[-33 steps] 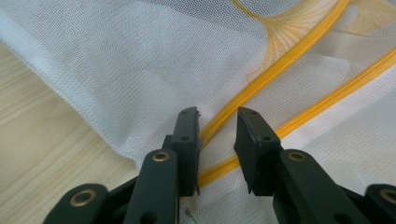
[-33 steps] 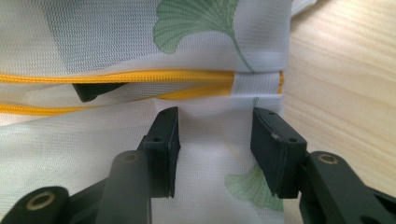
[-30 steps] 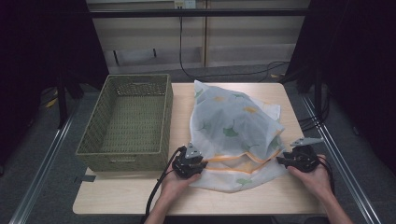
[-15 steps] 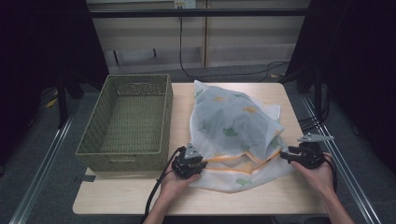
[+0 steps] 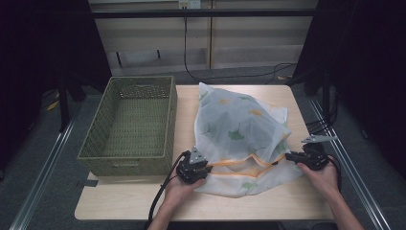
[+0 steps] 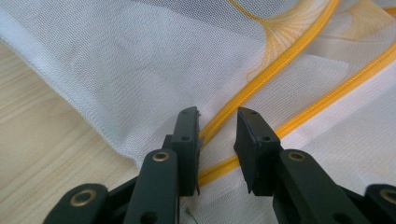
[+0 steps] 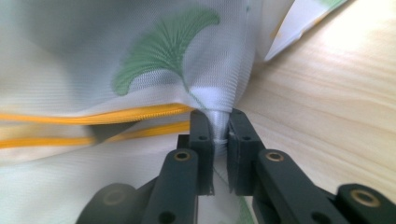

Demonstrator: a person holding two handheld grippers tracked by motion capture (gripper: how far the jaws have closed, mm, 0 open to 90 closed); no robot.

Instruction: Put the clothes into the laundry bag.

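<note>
Right tongs, whose jaws have just been closing, pinch a bunched corner of the white mesh laundry bag with leaf prints and orange zipper; left tongs stand apart astride its zipper. Lying on the wooden bench beside the green woven basket, the bag runs away from the person, mouth nearest; basketing seems still ahead.

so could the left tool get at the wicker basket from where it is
Probably yes. The left tool sits at the mesh bag's orange zipper, beside the wicker basket's near corner, with nothing between them. It would have to leave the bag first.
</note>
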